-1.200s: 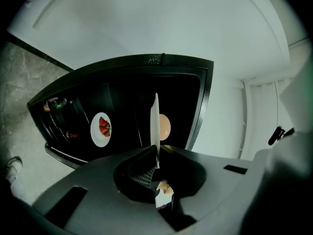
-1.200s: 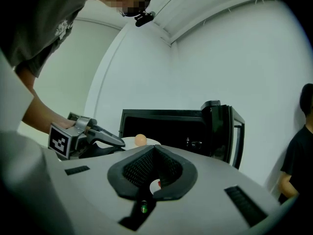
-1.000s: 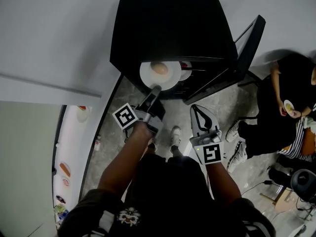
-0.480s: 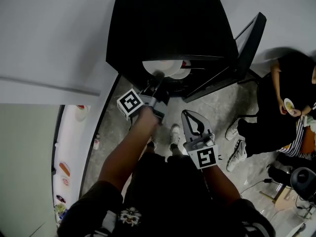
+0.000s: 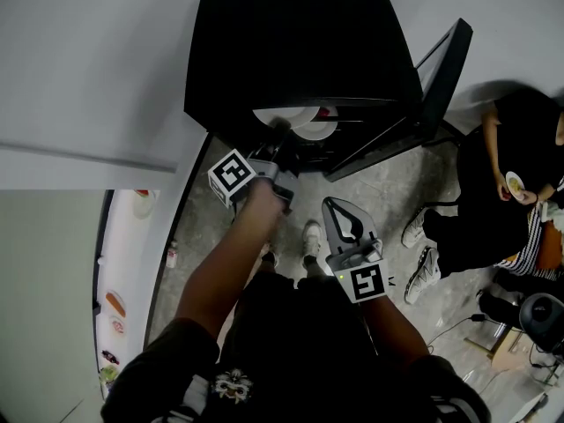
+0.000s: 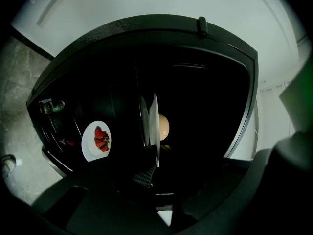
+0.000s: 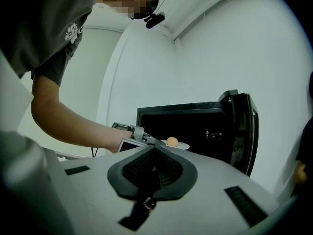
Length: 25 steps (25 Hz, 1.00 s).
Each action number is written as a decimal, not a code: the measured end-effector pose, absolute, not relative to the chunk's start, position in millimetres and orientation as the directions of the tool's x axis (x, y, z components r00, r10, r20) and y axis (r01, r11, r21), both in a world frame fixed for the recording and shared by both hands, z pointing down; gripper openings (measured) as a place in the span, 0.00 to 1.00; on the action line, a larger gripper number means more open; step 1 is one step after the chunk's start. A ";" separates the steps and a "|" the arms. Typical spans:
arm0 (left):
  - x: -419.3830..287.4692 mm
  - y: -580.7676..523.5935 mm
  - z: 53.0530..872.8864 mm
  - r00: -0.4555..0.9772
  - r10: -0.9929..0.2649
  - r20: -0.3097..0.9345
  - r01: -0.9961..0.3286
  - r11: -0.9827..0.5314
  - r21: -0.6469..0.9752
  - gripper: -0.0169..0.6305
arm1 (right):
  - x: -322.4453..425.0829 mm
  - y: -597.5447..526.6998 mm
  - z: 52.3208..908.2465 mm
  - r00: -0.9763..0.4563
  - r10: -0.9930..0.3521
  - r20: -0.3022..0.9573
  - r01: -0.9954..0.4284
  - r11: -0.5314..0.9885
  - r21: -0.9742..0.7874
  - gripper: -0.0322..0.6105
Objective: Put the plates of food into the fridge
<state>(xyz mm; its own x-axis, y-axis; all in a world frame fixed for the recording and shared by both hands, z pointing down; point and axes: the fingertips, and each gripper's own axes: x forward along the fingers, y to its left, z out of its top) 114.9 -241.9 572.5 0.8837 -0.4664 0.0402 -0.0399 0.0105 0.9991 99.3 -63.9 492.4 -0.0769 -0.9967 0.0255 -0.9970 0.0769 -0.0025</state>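
A black fridge [image 5: 300, 42] stands open, its door [image 5: 441, 73] swung to the right. My left gripper [image 5: 280, 134] is shut on the rim of a white plate [image 5: 295, 120] that carries a round tan bun [image 6: 164, 126]. The plate reaches in under the fridge's top edge and is half hidden in the head view; in the left gripper view it appears edge-on [image 6: 155, 124]. A second white plate with strawberries [image 6: 96, 140] rests inside the fridge beside it. My right gripper [image 5: 347, 226] hangs shut and empty below the fridge, over the floor. The right gripper view shows the held plate [image 7: 175, 144] at the fridge's opening.
The open door holds small bottles [image 6: 52, 105] on its shelf. A seated person [image 5: 520, 183] with a small plate is at the right. A white counter [image 5: 123, 271] with food lies at the lower left. Grey stone floor [image 5: 388, 183] lies in front of the fridge.
My left gripper has pushed the plate with the bun forward, from in front of the fridge to under its top edge. The right gripper has drifted slightly left.
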 end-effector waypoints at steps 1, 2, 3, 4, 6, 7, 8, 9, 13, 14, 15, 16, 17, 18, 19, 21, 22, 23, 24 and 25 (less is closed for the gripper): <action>115.1 -241.9 573.0 0.883 -0.468 0.041 -0.039 0.014 0.999 0.08 | 99.9 -64.0 492.4 -0.076 -0.997 0.025 -0.997 0.076 0.000 0.09; 115.4 -242.0 573.8 0.882 -0.470 0.042 -0.039 0.017 0.999 0.08 | 100.6 -64.1 492.2 -0.076 -0.997 0.024 -0.997 0.076 0.001 0.09; 115.6 -242.1 574.9 0.880 -0.473 0.044 -0.040 0.019 0.999 0.08 | 101.2 -64.3 492.1 -0.075 -0.997 0.022 -0.997 0.075 0.001 0.09; 115.7 -242.5 576.2 0.878 -0.477 0.046 -0.042 0.019 0.999 0.08 | 101.5 -64.5 492.0 -0.074 -0.997 0.022 -0.997 0.074 0.000 0.09; 116.0 -243.4 578.8 0.874 -0.483 0.054 -0.050 0.020 0.999 0.08 | 101.1 -65.0 491.6 -0.076 -0.997 0.020 -0.997 0.076 -0.001 0.09; 115.9 -243.6 579.8 0.873 -0.485 0.057 -0.055 0.020 0.998 0.08 | 100.6 -65.3 491.2 -0.078 -0.997 0.019 -0.997 0.078 0.000 0.09; 115.7 -243.7 580.2 0.871 -0.487 0.060 -0.059 0.017 0.998 0.08 | 100.2 -65.5 491.0 -0.079 -0.997 0.018 -0.997 0.079 0.001 0.09; 115.3 -243.7 580.0 0.869 -0.491 0.062 -0.065 0.012 0.998 0.08 | 100.1 -65.6 491.4 -0.079 -0.997 0.020 -0.997 0.080 0.002 0.09; 113.2 -244.8 581.4 0.854 -0.515 0.075 -0.092 -0.008 0.996 0.09 | 107.5 -66.6 494.4 -0.060 -0.998 0.029 -0.998 0.060 -0.001 0.09; 113.0 -244.8 582.0 0.852 -0.518 0.079 -0.097 -0.007 0.995 0.12 | 111.5 -67.7 493.3 -0.049 -0.999 0.023 -0.999 0.049 -0.002 0.09; 112.3 -244.4 582.2 0.850 -0.520 0.082 -0.099 -0.005 0.995 0.18 | 115.7 -68.9 491.6 -0.038 -0.999 0.016 -0.999 0.038 -0.003 0.09; 110.7 -243.5 581.7 0.850 -0.521 0.083 -0.100 -0.006 0.995 0.24 | 119.5 -70.1 489.8 -0.028 -1.000 0.009 -1.000 0.028 -0.003 0.09; 108.2 -241.8 580.5 0.849 -0.522 0.084 -0.103 -0.008 0.995 0.26 | 122.8 -71.3 488.0 -0.020 -1.000 0.004 -1.000 0.020 -0.001 0.09; 104.8 -239.4 578.4 0.849 -0.522 0.084 -0.106 -0.011 0.994 0.27 | 125.4 -72.3 486.2 -0.015 -1.000 0.000 -1.000 0.015 0.001 0.09; 100.7 -236.3 575.6 0.848 -0.523 0.085 -0.109 -0.016 0.994 0.28 | 127.3 -73.3 484.5 -0.011 -1.000 -0.003 -1.000 0.011 0.006 0.09; 90.0 -230.1 569.9 0.845 -0.527 0.088 -0.120 -0.027 0.992 0.29 | 129.5 -75.0 481.7 -0.007 -1.000 -0.008 -1.000 0.007 0.015 0.09; 83.2 -227.3 568.1 0.841 -0.533 0.093 -0.127 -0.027 0.992 0.29 | 130.2 -75.9 480.8 -0.004 -1.000 -0.010 -1.000 0.004 0.017 0.09; 76.0 -224.9 567.1 0.834 -0.542 0.099 -0.133 -0.024 0.991 0.29 | 130.8 -76.8 480.2 0.001 -1.000 -0.012 -1.000 -0.001 0.018 0.09; 68.9 -222.7 566.0 0.827 -0.552 0.104 -0.138 -0.021 0.990 0.29 | 131.7 -78.0 479.3 0.006 -1.000 -0.016 -1.000 -0.006 0.017 0.09; 62.1 -220.7 564.3 0.821 -0.561 0.106 -0.145 -0.025 0.989 0.29 | 132.5 -79.5 478.0 0.012 -1.000 -0.020 -1.000 -0.012 0.015 0.09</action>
<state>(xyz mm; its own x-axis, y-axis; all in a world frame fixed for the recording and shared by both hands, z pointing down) 62.1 -220.7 564.3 0.8209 -0.5611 0.1061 -0.1451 -0.0252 0.9891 132.5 -79.5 478.0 0.0117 -0.9997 -0.0203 -0.9998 -0.0120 0.0146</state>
